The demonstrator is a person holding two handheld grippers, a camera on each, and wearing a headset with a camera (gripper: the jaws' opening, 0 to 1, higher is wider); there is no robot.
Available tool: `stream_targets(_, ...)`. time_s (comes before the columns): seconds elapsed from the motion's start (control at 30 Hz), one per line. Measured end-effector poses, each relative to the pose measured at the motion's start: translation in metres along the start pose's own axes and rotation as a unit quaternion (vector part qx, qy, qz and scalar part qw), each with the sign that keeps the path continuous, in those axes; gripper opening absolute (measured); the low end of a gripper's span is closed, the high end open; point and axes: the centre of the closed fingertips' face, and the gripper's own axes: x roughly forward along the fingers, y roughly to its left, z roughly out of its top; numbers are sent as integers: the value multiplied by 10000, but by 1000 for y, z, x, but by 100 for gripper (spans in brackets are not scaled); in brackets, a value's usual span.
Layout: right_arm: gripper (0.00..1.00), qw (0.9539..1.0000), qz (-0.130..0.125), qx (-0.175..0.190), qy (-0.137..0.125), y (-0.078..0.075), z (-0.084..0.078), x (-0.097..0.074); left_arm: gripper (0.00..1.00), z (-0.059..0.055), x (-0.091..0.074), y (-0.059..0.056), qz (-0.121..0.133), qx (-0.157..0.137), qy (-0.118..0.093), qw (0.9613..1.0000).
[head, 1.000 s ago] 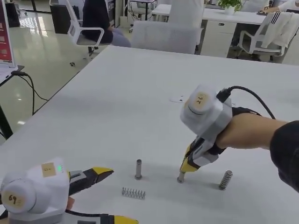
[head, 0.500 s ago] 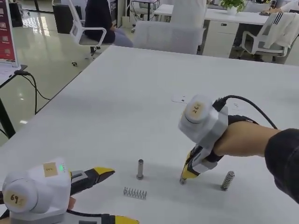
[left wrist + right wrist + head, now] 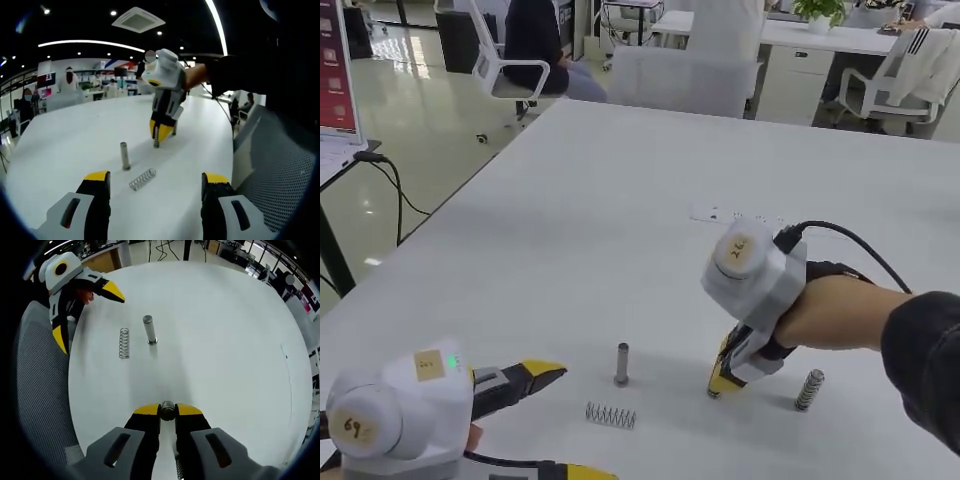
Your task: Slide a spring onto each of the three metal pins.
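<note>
My right gripper [image 3: 723, 381] points down at the white table [image 3: 620, 220], shut on the top of a metal pin [image 3: 167, 410] that stands between its yellow tips. A bare pin [image 3: 622, 364] stands upright to its left, and a loose spring [image 3: 610, 415] lies flat just in front of that pin. Right of the gripper, a third pin [image 3: 808, 390] stands with a spring around it. My left gripper [image 3: 570, 425] hovers open at the near left edge, aimed at the loose spring [image 3: 142, 179] and holding nothing. The right gripper [image 3: 162, 131] appears beyond the bare pin [image 3: 124, 155].
The tabletop stretches wide and bare beyond the pins. A small white label [image 3: 705, 212] lies farther back. Office chairs [image 3: 510, 70] and desks stand past the far edge. A mesh chair back [image 3: 42, 405] is near the table's front edge.
My right gripper has sunk lower over its pin, so less of the pin shows beneath the tips. The left gripper, the bare pin and the loose spring have stayed put.
</note>
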Motion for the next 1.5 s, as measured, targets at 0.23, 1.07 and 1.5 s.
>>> stream_targets(0.23, 9, 10000, 7, -27, 25, 3, -3, 3, 70, 0, 0, -1, -17, 6, 6, 10000)
stream_targets(1.07, 11, 9999, 30, 139, 49, 11, -27, 4, 70, 0, 1, -4, -47, 17, 23, 10000)
stream_targets(1.5, 11, 9997, 32, 231, -52, 23, -34, 3, 69, -3, 1, -5, -56, 7, 37, 10000)
